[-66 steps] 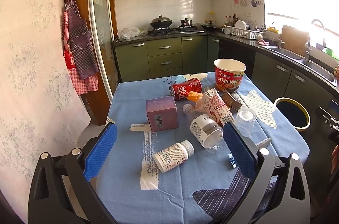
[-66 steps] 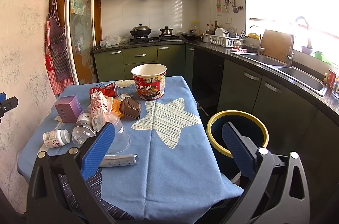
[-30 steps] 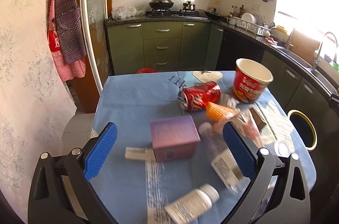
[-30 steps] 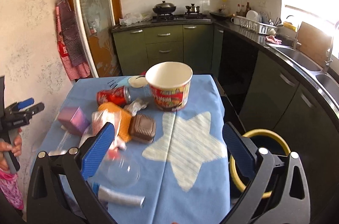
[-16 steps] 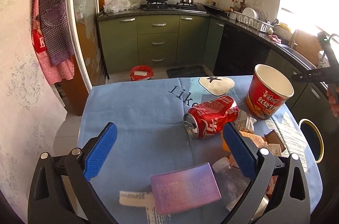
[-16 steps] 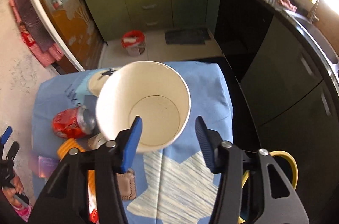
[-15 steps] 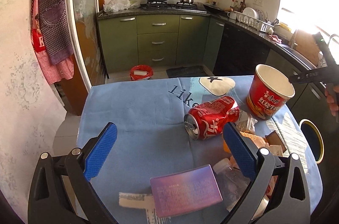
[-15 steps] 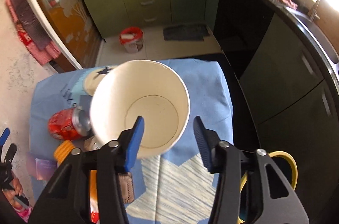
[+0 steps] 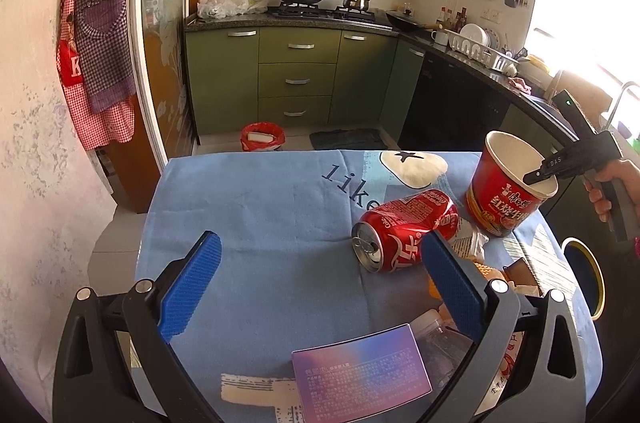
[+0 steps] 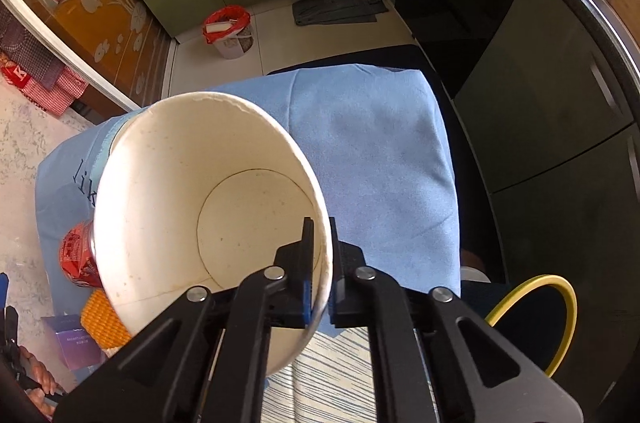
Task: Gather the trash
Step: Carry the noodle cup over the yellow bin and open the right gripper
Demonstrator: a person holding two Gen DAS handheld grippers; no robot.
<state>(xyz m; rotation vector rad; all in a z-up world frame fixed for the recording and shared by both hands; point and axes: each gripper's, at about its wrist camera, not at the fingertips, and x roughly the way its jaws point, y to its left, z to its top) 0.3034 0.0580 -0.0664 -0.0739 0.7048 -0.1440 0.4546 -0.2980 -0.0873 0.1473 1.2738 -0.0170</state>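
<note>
A red instant-noodle cup (image 9: 504, 191) with a white inside (image 10: 200, 199) stands at the table's far right. My right gripper (image 10: 320, 243) is shut on its rim, one finger inside and one outside; it also shows in the left wrist view (image 9: 538, 177). My left gripper (image 9: 316, 271) is open and empty above the blue tablecloth (image 9: 260, 207). A dented red cola can (image 9: 404, 229) lies on its side just beyond its right finger. A purple box (image 9: 360, 375) lies close below.
A yellow-rimmed trash bin (image 10: 540, 315) stands on the floor right of the table, also in the left wrist view (image 9: 588, 279). An orange item (image 10: 98, 319), a clear bottle (image 9: 436, 339) and wrappers lie on the table's right. A small red-bagged bin (image 10: 228, 31) stands by green cabinets.
My right gripper has closed from wide open onto the noodle cup's rim. My left gripper has moved forward over the table, bringing the cola can nearer.
</note>
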